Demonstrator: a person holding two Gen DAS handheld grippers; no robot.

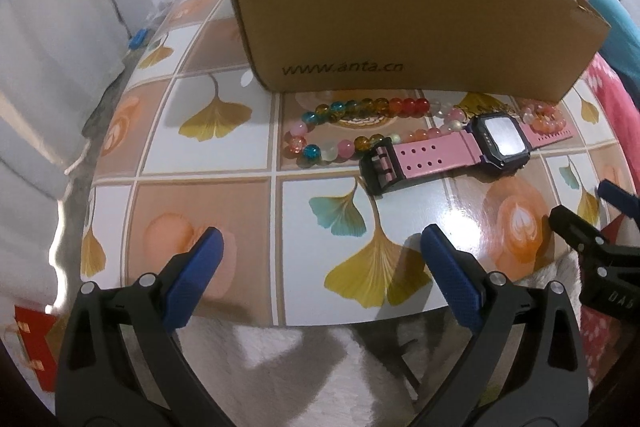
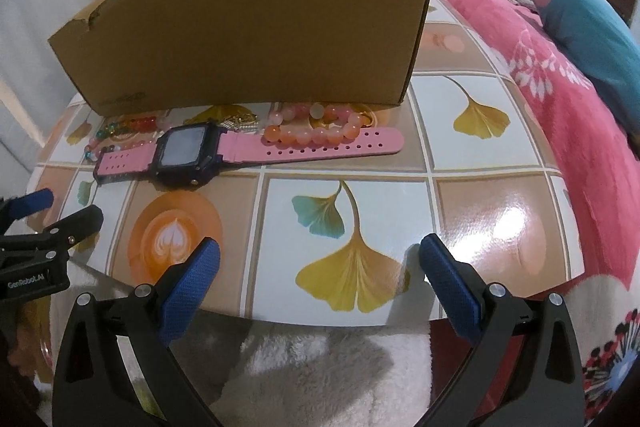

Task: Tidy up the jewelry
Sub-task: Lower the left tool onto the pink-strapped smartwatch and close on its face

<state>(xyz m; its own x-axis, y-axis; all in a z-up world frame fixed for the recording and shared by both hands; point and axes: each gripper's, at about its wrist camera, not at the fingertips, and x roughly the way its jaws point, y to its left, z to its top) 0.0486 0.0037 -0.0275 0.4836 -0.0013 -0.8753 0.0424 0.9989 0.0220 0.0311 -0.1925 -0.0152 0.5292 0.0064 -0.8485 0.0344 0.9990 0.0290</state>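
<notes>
A pink-strapped watch [image 1: 472, 147] with a dark square face lies flat in front of a brown cardboard box [image 1: 400, 11]; it also shows in the right wrist view [image 2: 224, 151]. A multicoloured bead bracelet [image 1: 344, 131] lies left of the watch, seen small in the right wrist view [image 2: 120, 131]. A pink-orange bead bracelet [image 2: 316, 127] rests on the watch strap, by the box [image 2: 256, 27]; it also shows in the left wrist view [image 1: 548, 119]. A thin gold piece [image 2: 236, 121] lies behind the watch. My left gripper [image 1: 320, 251] and right gripper [image 2: 320, 259] are open and empty, near the table's front edge.
The table [image 1: 208, 163] has a glossy tile-and-leaf cover. A pink floral blanket [image 2: 540, 75] and a teal cushion [image 2: 592, 27] lie to the right. A white fluffy cloth [image 2: 320, 375] is below the front edge. White curtains [image 1: 48, 47] hang at the left.
</notes>
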